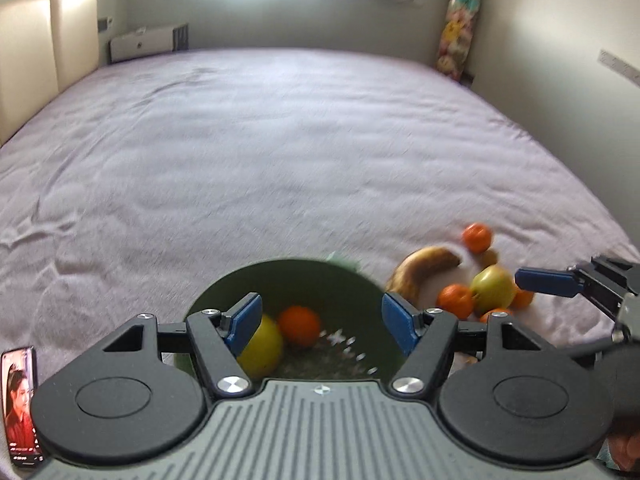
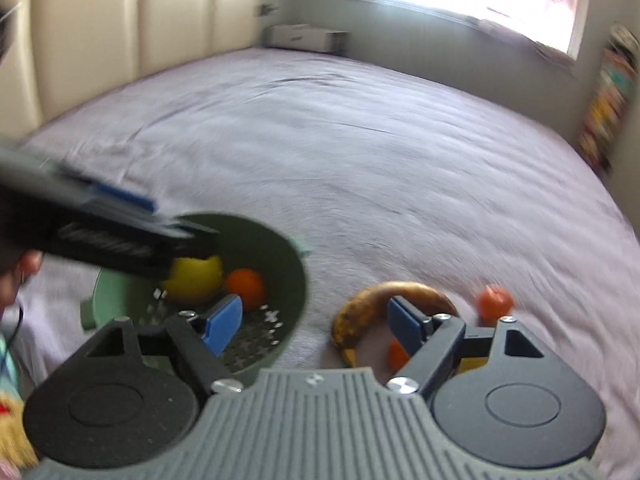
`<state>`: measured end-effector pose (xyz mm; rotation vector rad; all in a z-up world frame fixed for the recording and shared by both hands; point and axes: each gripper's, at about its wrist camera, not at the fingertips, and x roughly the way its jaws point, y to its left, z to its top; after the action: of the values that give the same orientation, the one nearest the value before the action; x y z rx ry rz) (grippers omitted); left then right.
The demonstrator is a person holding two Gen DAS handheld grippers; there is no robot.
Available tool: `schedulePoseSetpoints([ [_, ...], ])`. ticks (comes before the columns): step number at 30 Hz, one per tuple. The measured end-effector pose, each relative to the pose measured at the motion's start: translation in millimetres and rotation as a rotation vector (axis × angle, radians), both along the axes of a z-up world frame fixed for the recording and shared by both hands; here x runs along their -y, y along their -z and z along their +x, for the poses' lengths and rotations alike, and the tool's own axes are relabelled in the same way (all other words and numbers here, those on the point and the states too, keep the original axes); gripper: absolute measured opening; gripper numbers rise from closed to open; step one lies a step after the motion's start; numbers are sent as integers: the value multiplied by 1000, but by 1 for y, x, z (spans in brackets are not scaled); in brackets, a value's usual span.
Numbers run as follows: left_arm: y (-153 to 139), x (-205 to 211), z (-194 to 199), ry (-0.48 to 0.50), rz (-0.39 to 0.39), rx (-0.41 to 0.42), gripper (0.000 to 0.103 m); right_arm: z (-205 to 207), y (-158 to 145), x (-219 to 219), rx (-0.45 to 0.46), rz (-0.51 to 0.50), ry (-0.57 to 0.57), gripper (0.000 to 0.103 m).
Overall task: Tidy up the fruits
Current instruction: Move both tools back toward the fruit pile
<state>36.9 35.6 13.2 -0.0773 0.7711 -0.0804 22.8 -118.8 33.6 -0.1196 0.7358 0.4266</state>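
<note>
A green bowl (image 1: 288,268) sits on the bed and holds a yellow fruit (image 1: 262,348) and an orange (image 1: 300,326). My left gripper (image 1: 322,324) hovers over the bowl, open, with nothing between its pads. To the right lie a browning banana (image 1: 424,268), a green apple (image 1: 494,288) and several oranges (image 1: 477,237). In the right wrist view my right gripper (image 2: 316,328) is open and empty, between the bowl (image 2: 296,264) and the banana (image 2: 360,312). A lone orange (image 2: 496,300) lies further right.
A wide lilac bedsheet (image 1: 280,140) stretches away to a padded headboard (image 2: 120,28). A lit phone (image 1: 20,404) lies at the near left. A white box (image 1: 144,42) and a hanging stack of plush toys (image 1: 460,28) stand at the far wall.
</note>
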Motion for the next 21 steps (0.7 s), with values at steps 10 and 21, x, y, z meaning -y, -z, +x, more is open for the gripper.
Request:
schedulePoseSetpoints([
  [10, -11, 54, -20, 160, -9, 85, 79, -18, -5, 87, -76, 167, 334, 76],
  [21, 17, 107, -22, 305, 35, 95, 74, -21, 22, 137, -159, 239, 508, 57],
])
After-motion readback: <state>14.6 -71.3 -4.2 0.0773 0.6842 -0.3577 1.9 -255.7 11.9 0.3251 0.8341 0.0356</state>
